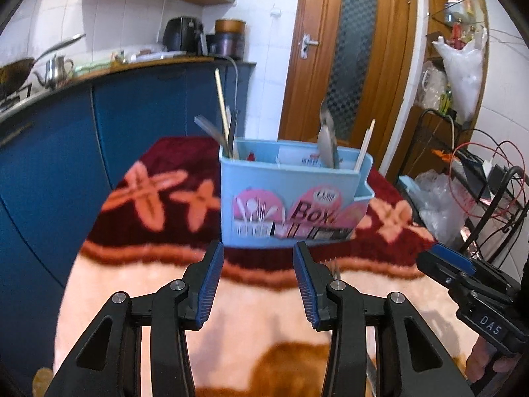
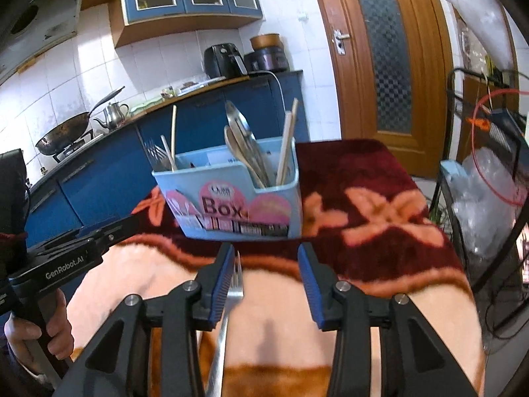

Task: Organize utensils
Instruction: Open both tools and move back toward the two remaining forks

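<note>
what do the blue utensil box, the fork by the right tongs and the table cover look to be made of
Light blue utensil box: likely moulded plastic, smooth matte walls with printed stickers. Silver fork: metal, probably stainless steel, by its bright reflective sheen. Maroon and peach flowered table cover: plush fabric, seemingly fleece, with a fuzzy pile.

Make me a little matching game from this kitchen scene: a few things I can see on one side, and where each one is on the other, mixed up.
Things:
1. fork
2. blue utensil box
3. wok
4. wooden spoon

Places:
A. on the stove at the far counter
B. standing in the box's right compartment
C. between the open fingers of the right gripper, lying over the blanket
D. upright on the dark red part of the blanket

Pairs: 1-C, 2-D, 3-A, 4-B
</note>
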